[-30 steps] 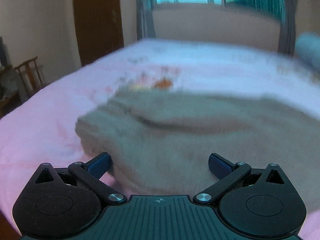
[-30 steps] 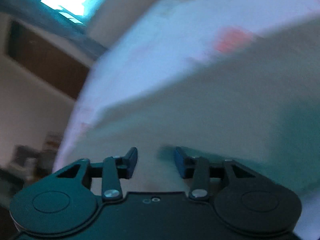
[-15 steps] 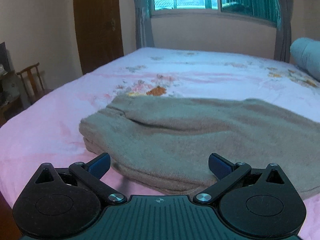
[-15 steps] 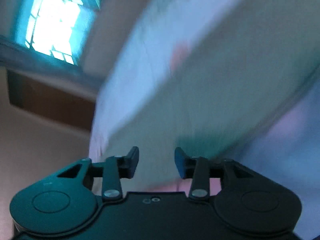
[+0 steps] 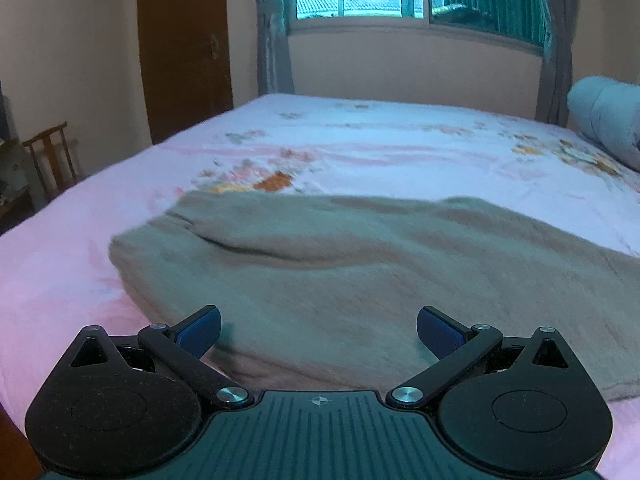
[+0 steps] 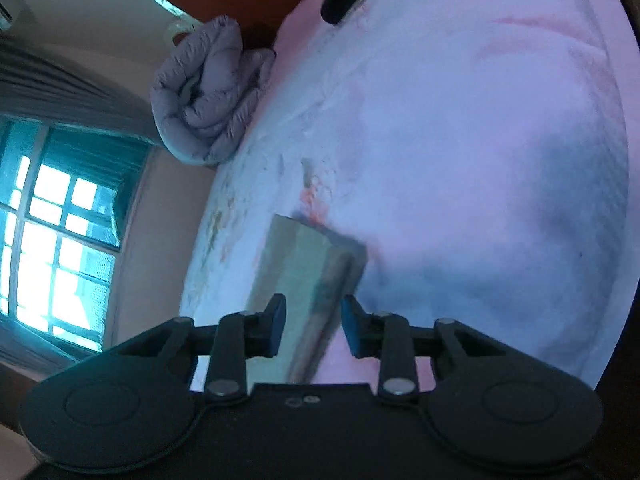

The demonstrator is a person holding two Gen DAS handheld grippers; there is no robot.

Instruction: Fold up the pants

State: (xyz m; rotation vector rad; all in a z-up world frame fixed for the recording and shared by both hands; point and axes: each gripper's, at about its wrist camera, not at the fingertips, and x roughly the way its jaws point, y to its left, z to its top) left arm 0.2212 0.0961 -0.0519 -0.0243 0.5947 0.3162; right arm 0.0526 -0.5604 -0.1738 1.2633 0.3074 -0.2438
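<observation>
- The tan pants [image 5: 340,272] lie flat on the pink bed [image 5: 60,248], folded over, near its close edge.
- The left gripper [image 5: 319,330] hangs over the near side of the pants, spread wide, holding nothing.
- The right gripper [image 6: 313,326] is tipped sideways by the pant leg end [image 6: 308,264]. Its jaws were just closing and sit a little apart, not pinching the cloth.
- A rolled grey quilt [image 6: 208,92] sits at the far end.

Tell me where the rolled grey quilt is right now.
Left wrist view: the rolled grey quilt lies at the bed's far right edge, below the curtain, beyond the pants.
</observation>
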